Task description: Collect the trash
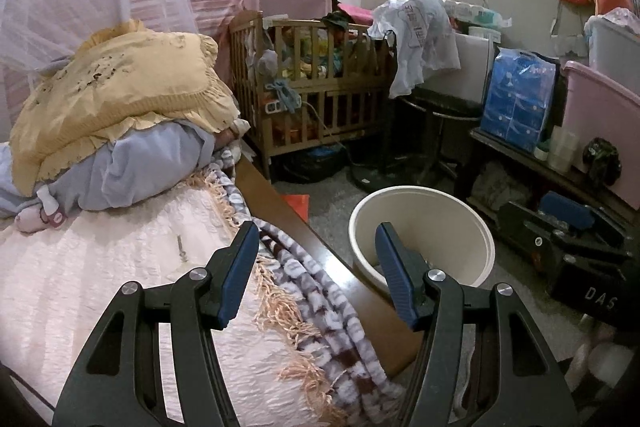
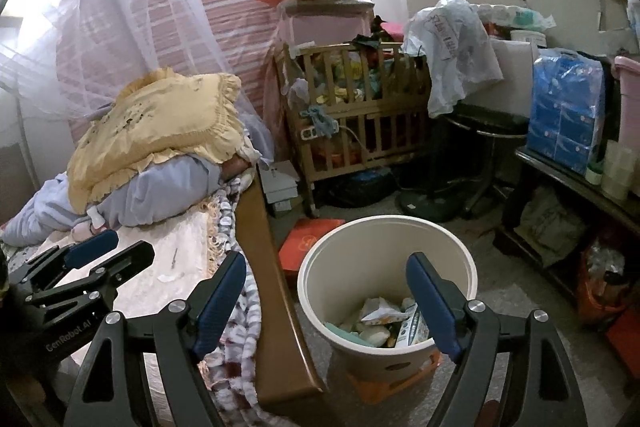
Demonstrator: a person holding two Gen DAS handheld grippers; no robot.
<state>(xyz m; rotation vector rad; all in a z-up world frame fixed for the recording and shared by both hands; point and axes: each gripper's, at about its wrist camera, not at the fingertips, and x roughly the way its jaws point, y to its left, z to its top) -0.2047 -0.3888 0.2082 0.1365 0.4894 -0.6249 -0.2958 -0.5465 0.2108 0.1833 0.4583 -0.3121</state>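
Note:
A cream trash bin (image 2: 320, 267) stands on the floor beside the bed and holds several wrappers and packets (image 2: 380, 319). It also shows in the left wrist view (image 1: 440, 211). My right gripper (image 2: 328, 299) is open and empty, above the bed edge and the bin. My left gripper (image 1: 316, 275) is open and empty over the bed edge; it also shows in the right wrist view (image 2: 104, 255) at the left. A small thin stick-like scrap (image 1: 182, 247) and a pale scrap (image 2: 168, 277) lie on the pink bedspread (image 1: 100, 267).
A yellow pillow (image 1: 120, 99) on blue bedding lies at the bed's head. A wooden crib (image 1: 312, 91) full of items stands behind. A red box (image 2: 308, 243) lies on the floor. A low shelf (image 2: 568, 179) with blue packs is at right.

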